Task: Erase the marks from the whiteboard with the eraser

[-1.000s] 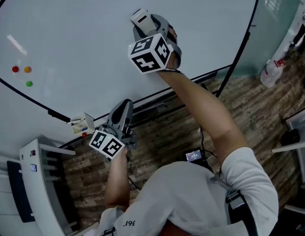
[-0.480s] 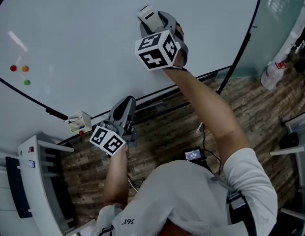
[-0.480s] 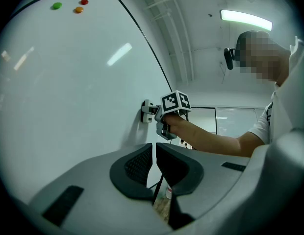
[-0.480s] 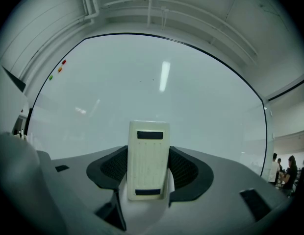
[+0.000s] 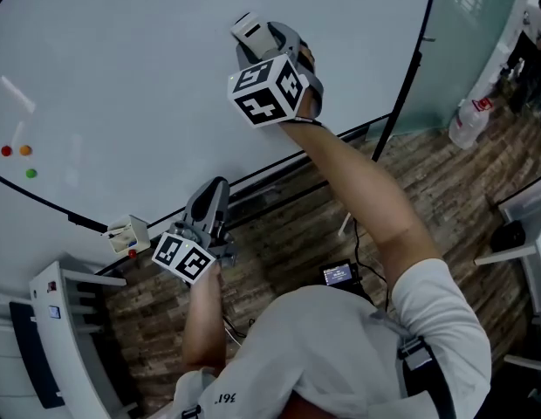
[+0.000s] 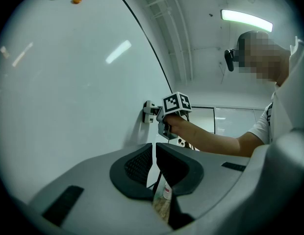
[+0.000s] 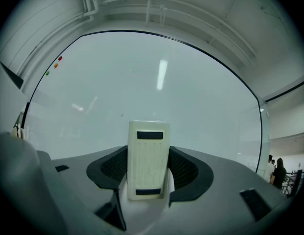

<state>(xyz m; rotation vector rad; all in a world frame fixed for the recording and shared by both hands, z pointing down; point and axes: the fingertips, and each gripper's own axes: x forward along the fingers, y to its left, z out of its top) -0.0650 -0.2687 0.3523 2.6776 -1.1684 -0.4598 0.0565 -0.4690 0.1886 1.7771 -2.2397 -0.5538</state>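
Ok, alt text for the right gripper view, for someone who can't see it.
The right gripper clamps a white eraser upright between its jaws, facing a wide whiteboard. Three small coloured dots sit near the board's upper left edge.

The whiteboard runs off the head view's top and left edges. The eraser keeps its wiping face turned away, out of sight. From above, the right gripper sits half behind its marker cube. 3 coloured dots and a small box are too small to identify.
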